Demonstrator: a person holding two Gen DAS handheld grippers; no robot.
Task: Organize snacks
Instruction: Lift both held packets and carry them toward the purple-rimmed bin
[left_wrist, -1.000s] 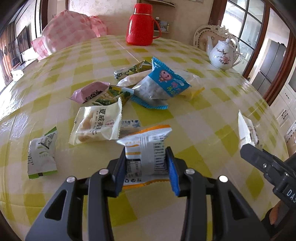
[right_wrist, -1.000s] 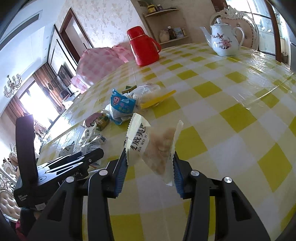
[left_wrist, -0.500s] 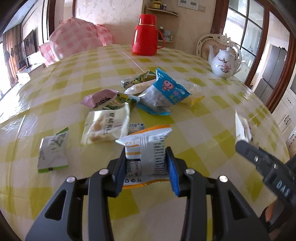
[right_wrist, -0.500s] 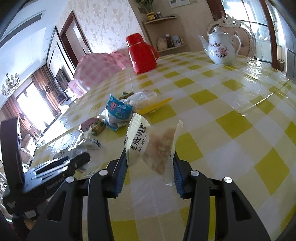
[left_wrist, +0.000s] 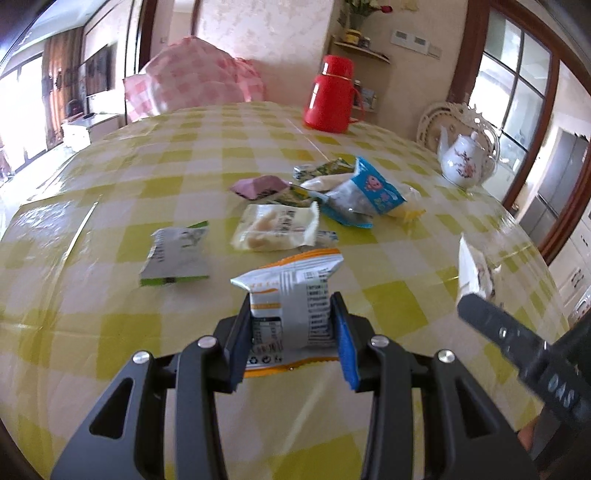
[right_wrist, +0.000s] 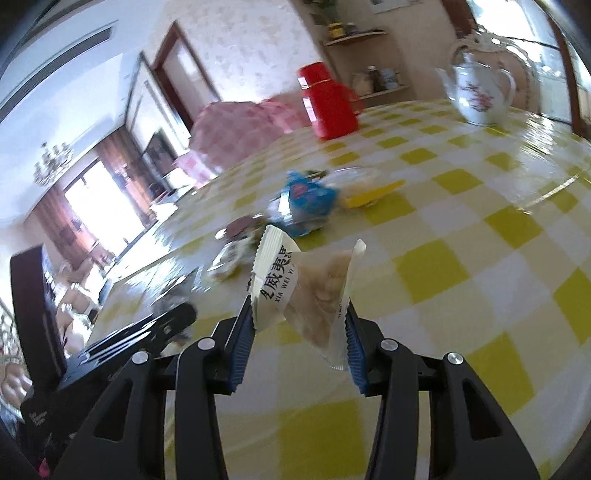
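Motion blur smears the snack pile (right_wrist: 295, 206) in the right wrist view; packet lettering there is unreadable.

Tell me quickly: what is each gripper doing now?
Left gripper: closed on the orange-trimmed snack packet.
Right gripper: closed on the cream snack packet.
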